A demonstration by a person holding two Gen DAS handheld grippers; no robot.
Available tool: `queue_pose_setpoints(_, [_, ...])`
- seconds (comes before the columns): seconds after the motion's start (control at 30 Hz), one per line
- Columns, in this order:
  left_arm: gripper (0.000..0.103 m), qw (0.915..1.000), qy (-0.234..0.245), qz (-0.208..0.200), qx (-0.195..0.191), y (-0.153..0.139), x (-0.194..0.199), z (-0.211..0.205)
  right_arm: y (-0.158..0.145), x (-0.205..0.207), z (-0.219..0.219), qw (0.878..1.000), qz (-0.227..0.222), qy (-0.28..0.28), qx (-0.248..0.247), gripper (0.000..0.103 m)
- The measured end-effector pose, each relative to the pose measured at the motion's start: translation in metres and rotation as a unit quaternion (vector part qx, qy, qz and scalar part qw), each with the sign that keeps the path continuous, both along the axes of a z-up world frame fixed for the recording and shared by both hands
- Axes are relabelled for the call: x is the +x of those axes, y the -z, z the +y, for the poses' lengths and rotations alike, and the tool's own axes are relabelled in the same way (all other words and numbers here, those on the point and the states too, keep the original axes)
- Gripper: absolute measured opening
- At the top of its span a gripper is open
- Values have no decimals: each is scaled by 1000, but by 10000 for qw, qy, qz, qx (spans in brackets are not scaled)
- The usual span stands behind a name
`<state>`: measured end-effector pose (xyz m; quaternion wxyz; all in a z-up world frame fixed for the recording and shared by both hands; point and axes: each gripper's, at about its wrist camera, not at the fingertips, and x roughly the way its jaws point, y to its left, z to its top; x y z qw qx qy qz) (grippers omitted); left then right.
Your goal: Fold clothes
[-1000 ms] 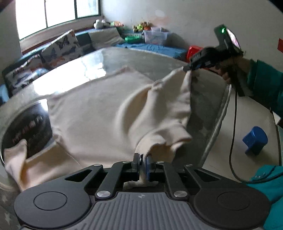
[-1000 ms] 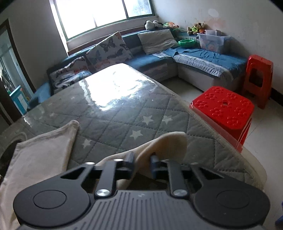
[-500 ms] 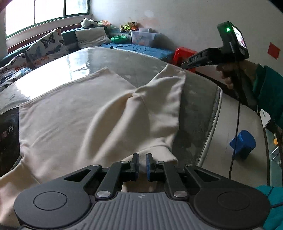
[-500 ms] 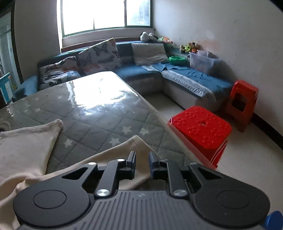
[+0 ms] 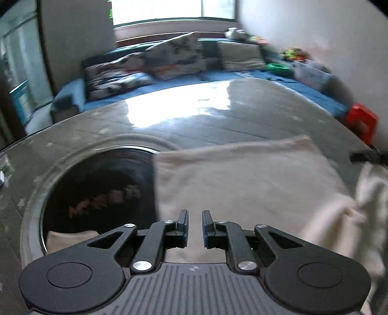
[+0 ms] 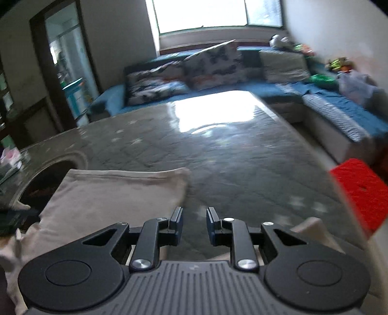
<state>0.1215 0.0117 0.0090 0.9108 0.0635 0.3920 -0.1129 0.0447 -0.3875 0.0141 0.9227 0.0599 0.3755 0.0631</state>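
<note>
Left wrist view: blurred, tool over cloth.
Left tool [image 5: 194, 223]: fingers parted, nothing between them, above the near edge of the cream garment [image 5: 242, 184].
Garment position: spread on the grey star-quilted bench [image 5: 218, 126]; left edge overlapping the dark round panel [image 5: 97, 191] set in the bench top; right side rumpled and raised near the frame edge.
Right wrist view: blurred, facing the sofa [image 6: 218, 72] and window [image 6: 213, 14].
Right tool [image 6: 194, 220]: fingers apart, empty, over bare bench [image 6: 242, 157] just right of the cream garment [image 6: 116, 196].
Garment corner: small cream fold showing behind the right finger linkage.
Surroundings: red stool [image 6: 359, 191] beside the bench at right.
</note>
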Motion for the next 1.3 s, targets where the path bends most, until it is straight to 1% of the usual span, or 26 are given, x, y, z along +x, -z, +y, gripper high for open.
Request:
queue_pose_setpoints(0.03, [24,10000,-61,2,33,1,7,2,3,7,5,10000,58,-60,11,20])
queue_pose_setpoints(0.07, [34,9999,-121,5,66,3,14,5,5,14,9,9999,108,-91,0,20])
queue_pose_setpoints(0.1, [37,9998,-182,7,99,4,21,7,8,20,13,9998,158,-121,-12,20])
queue_pose_setpoints(0.17, [39,9994,-296,17,167,7,35,12,13,33,21,9995,254,-173,-36,20])
queue_pose_setpoints(0.23, [39,9991,-341,68,245,13,47,11,20,43,25,9993,330,-174,-68,20])
queue_pose_setpoints(0.3, [39,9990,-370,113,245,17,56,11,27,53,27,9991,387,-145,-99,20])
queue_pose_setpoints(0.4, [39,9986,-386,95,351,22,66,10,33,65,27,9991,412,-100,-91,20])
queue_pose_setpoints(0.43, [37,9985,-377,81,389,23,68,9,34,69,27,9991,416,-87,-82,20])
queue_pose_setpoints(0.47, [30,9987,-329,64,389,24,69,8,34,72,28,9991,414,-75,-61,15])
queue_pose_setpoints(0.5, [20,9988,-278,48,392,24,71,7,34,75,29,9991,410,-75,-54,9])
queue_pose_setpoints(0.57, [8,9988,-193,12,451,24,74,4,33,80,33,9991,393,-110,-86,7])
queue_pose_setpoints(0.67, [6,9966,-315,-220,725,24,74,0,31,91,38,9993,319,-139,-122,6])
queue_pose_setpoints(0.77, [5,9950,-564,-383,736,20,75,7,28,103,46,9995,199,-197,-120,6])
queue_pose_setpoints(0.83, [5,9942,-703,-301,762,22,80,12,29,114,53,9994,155,-265,-161,7])
queue_pose_setpoints(0.9, [6,9935,-762,-236,810,25,83,16,33,120,62,9986,186,-349,-341,9])
queue_pose_setpoints(0.97, [6,9935,-771,-217,808,27,83,18,34,118,68,9977,209,-445,-464,11])
queue_pose_setpoints(1.03, [9,9936,-778,-208,793,27,81,19,28,108,70,9972,172,-605,-415,11])
queue_pose_setpoints(1.1, [12,9936,-787,-204,785,26,77,18,20,92,72,9958,142,-812,-387,12])
queue_pose_setpoints(1.17, [12,9938,-799,-266,721,19,70,16,14,73,73,9939,142,-1049,-307,12])
queue_pose_setpoints(1.2, [14,9941,-776,-308,692,15,64,14,11,63,74,9927,142,-1164,-285,12])
queue_pose_setpoints(1.3, [19,9960,-570,-394,562,2,42,9,10,31,78,9888,157,-1450,-331,11])
